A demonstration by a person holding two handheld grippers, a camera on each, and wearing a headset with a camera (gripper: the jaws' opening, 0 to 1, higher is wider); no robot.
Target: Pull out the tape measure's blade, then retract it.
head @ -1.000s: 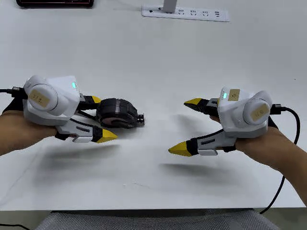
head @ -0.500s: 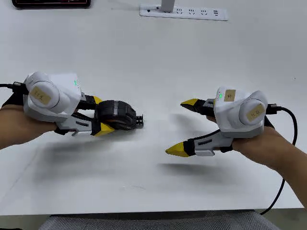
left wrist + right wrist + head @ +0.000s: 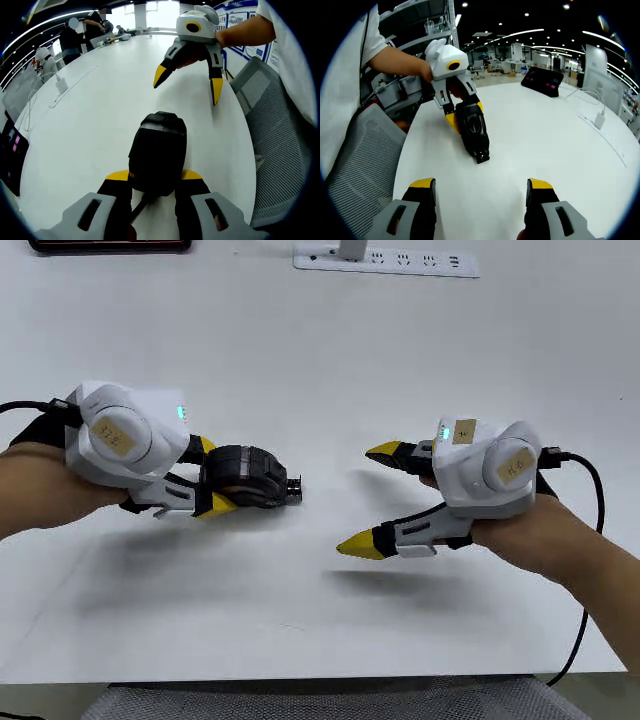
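Near the front edge of the bench [image 3: 300, 610], toward its left side, the left tool [image 3: 212, 475] is gripping the black tape measure [image 3: 250, 475] between its jaws; the right tool [image 3: 365, 498] is hovering wide open, well apart.

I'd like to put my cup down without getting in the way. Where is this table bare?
The table is bare in the wide stretch between the power strip and the tape measure, and along the near edge. Crowded: the middle, where the left gripper clamps the tape measure and the open right gripper faces it across a gap.
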